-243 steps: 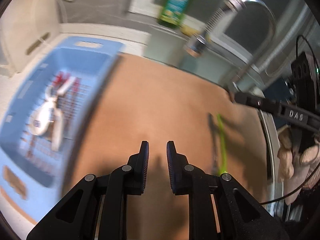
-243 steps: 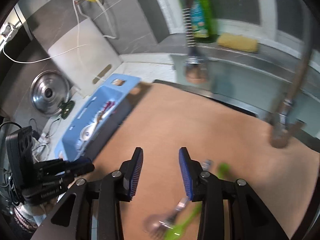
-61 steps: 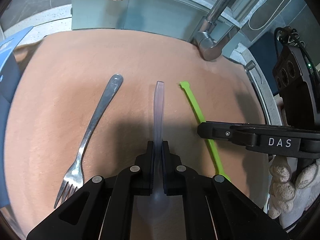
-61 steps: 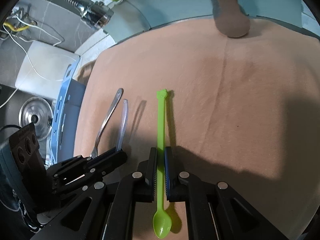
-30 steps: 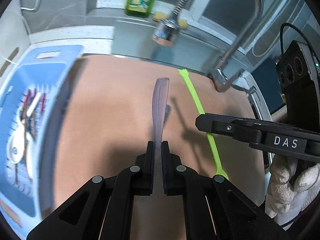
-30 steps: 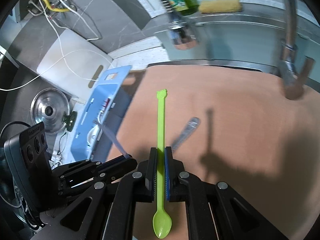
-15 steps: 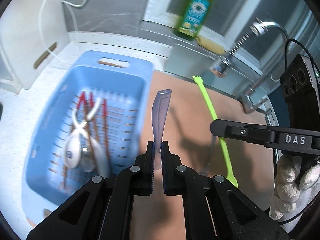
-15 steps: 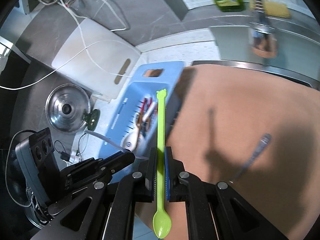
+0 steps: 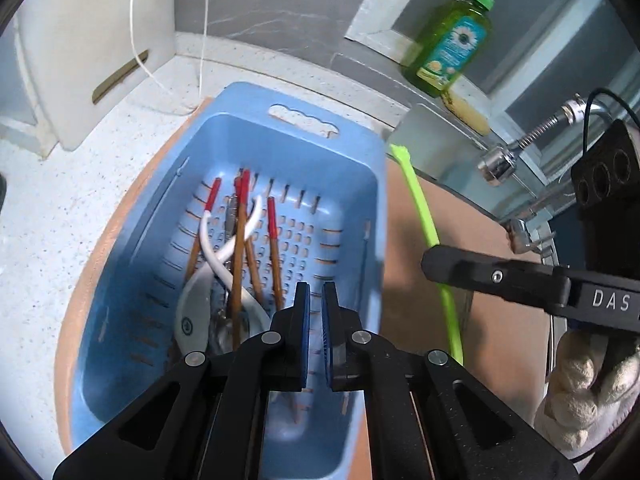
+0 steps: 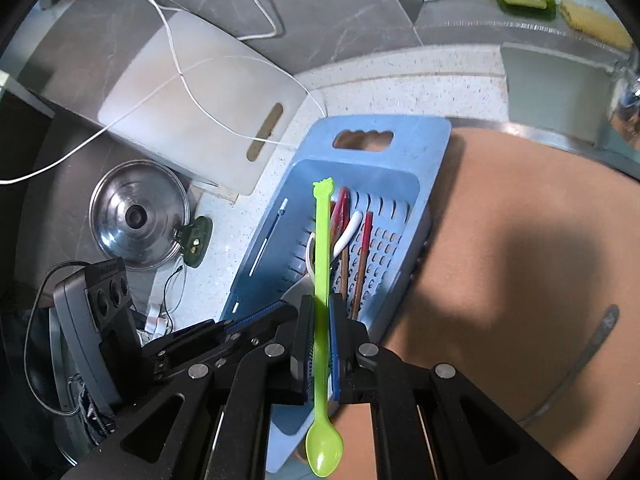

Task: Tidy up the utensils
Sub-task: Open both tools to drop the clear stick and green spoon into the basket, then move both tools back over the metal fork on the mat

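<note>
1. Left tool [image 9: 314, 292]: jaws nearly together, only a narrow gap showing. No utensil can be made out between the fingertips. It hangs over the blue basket [image 9: 360, 160].
2. Right tool [image 10: 321, 312]: jaws clamped on the green spoon [image 10: 322, 264], gripped along the handle. Bowl end points back toward the camera; handle tip points forward over the basket.
3. Basket sits on the speckled worktop [image 9: 48, 208], its right side just beside the tan mat [image 10: 520, 240].
4. Basket contents: red-tipped chopsticks [image 9: 273, 232], white spoons [image 9: 192, 316], crossed and overlapping. A metal piece lies among them; type unclear.
5. Metal fork [image 10: 588, 360] lies on the mat, well apart from the basket; only the handle shows.
6. Background: white cutting board [image 10: 192, 120] leaning on the wall, steel pot lid [image 10: 138, 216], green soap bottle [image 9: 452, 48], faucet head [image 9: 496, 164].
7. A gloved hand [image 9: 588, 392] holds the right tool.
</note>
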A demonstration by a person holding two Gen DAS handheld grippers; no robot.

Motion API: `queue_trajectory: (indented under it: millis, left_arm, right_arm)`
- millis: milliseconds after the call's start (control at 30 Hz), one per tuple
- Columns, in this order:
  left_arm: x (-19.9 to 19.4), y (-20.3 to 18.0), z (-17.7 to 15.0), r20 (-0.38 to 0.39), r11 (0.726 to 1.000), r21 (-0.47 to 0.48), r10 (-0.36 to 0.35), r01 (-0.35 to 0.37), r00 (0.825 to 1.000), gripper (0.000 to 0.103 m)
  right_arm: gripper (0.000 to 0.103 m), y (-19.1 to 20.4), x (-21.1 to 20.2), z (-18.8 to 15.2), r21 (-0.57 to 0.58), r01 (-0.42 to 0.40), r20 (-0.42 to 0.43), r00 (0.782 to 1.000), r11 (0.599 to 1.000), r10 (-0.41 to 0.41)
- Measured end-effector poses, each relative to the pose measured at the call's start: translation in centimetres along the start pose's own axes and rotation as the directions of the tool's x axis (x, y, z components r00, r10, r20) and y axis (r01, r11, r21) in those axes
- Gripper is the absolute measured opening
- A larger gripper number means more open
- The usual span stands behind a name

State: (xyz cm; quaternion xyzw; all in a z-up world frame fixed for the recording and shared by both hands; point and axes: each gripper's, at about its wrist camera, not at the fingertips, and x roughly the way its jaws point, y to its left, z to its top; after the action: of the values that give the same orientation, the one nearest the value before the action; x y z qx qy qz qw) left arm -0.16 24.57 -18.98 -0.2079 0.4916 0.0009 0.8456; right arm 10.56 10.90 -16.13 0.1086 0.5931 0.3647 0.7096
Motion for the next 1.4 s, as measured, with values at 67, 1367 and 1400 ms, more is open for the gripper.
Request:
queue_trajectory:
  millis: [67, 1367, 1400]
  left_arm:
    - [0.1, 0.4, 0.1, 0.000, 1.000, 0.001, 0.003, -0.003, 1.000, 0.005]
    - [-6.5, -1.5, -3.6, 0.167, 0.978, 0.056, 0.189, -0.201, 0.968, 0.006]
    - [-6.7, -2.0, -3.8, 0.173, 0.977, 0.061, 0.191, -0.204, 0.966, 0.007]
  right_arm:
    - [0.006, -0.1, 1.0, 0.3, 0.021, -0.002, -0.014, 1.000, 1.000, 0.002]
    - [0.030, 2.6, 4.2, -0.3, -0.180, 0.108, -0.033, 0.993, 0.978, -0.116]
    - [0.030, 2.5, 3.6, -0.4, -0.182, 0.103, -0.027, 0.994, 0.978, -0.110]
